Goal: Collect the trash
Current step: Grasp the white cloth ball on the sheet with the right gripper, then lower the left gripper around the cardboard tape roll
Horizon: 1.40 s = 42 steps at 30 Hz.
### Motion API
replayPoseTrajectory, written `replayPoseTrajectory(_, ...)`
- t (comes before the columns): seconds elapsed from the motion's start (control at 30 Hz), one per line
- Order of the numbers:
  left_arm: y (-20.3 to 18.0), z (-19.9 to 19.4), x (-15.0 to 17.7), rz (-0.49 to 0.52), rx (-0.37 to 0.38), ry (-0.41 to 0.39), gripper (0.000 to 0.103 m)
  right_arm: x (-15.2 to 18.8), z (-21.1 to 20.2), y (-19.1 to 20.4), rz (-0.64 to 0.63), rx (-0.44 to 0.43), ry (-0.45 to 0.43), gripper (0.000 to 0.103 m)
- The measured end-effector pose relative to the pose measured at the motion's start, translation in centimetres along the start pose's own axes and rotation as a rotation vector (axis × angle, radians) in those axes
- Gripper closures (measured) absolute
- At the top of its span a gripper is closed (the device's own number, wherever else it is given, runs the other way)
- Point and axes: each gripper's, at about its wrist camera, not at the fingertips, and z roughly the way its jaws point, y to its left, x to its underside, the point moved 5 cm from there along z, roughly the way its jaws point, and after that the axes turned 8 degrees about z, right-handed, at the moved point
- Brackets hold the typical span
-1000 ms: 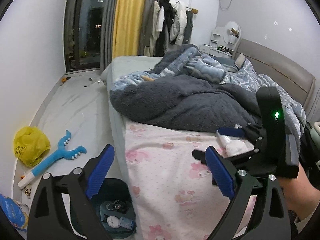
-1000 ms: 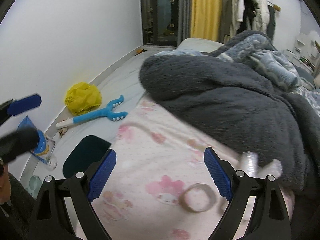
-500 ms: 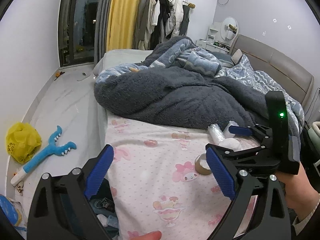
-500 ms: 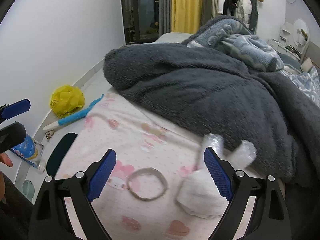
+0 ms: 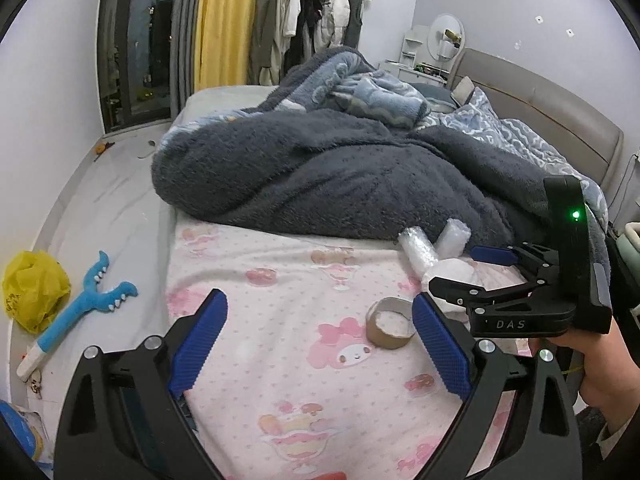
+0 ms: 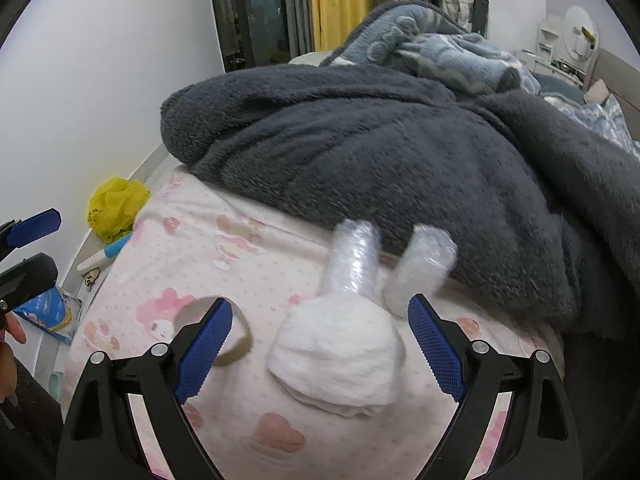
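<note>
On the pink patterned bed sheet (image 5: 280, 312) lie a crumpled white tissue wad (image 6: 340, 352), two rolls of bubble wrap (image 6: 356, 256) and an empty cardboard tape ring (image 5: 390, 322). My right gripper (image 6: 320, 344) is open, its jaws either side of the tissue wad, just above it. It also shows in the left wrist view (image 5: 472, 268). My left gripper (image 5: 316, 344) is open and empty above the sheet, left of the tape ring. The ring also shows in the right wrist view (image 6: 236, 344), partly behind my left finger.
A dark grey fleece blanket (image 5: 340, 184) is heaped across the bed behind the trash. On the floor left of the bed lie a yellow plastic bag (image 5: 34, 288), a blue toy (image 5: 80, 316) and a blue packet (image 6: 52, 312).
Both grippers have moved right over the bed, toward the trash. The right gripper has come in over the tissue wad, which now sits between its jaws. The floor bin has left the view.
</note>
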Motion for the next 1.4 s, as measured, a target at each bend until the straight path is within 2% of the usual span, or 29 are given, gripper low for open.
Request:
replayPoseTrajectory(0.2, -1.4, 1.7, 0.3, 0.024, 0.002, 0.045, 0.008, 0.7, 0.5, -1.8, 0.044, -0.017, 0.025, 0.012)
replayPoseTrajectory(0.43, -3.0, 3.8, 0.8, 0.031, 0.049, 0.100, 0.008, 1.3, 0.8, -2.3, 0.040, -0.043, 0.031, 0.013)
replayPoseTrajectory(0.47, -3.3, 4.1, 1.0, 0.032, 0.057, 0.107, 0.008, 1.4, 0.8, -2.2, 0.031, -0.042, 0.034, 0.017)
replayPoseTrajectory(0.5, -3.5, 4.3, 1.0, 0.034, 0.063, 0.111, 0.008, 1.5, 0.9, -2.0, 0.015, -0.039, 0.039, 0.026)
replayPoseTrajectory(0.6, -4.3, 4.9, 1.1, 0.046, 0.076, 0.124, 0.008, 1.7, 0.9, -1.9, 0.001, -0.055, 0.057, 0.038)
replayPoseTrajectory(0.73, -5.3, 5.8, 1.4, 0.055, 0.090, 0.144, 0.009, 1.8, 0.5, -2.1, -0.002, -0.064, 0.055, 0.045)
replayPoseTrajectory(0.97, -6.0, 7.5, 2.1, 0.027, 0.109, 0.172, 0.015, 1.6, -1.0, -3.4, 0.044, -0.095, 0.033, 0.046)
replayPoseTrajectory(1.13, -6.7, 8.5, 2.5, 0.039, 0.091, 0.191, 0.025, 1.6, -1.8, -4.3, 0.071, -0.135, 0.025, 0.047)
replayPoseTrajectory(1.4, -7.3, 9.6, 2.7, 0.049, 0.060, 0.197, 0.048, 1.8, -2.8, -4.9, 0.086, -0.166, 0.010, 0.049)
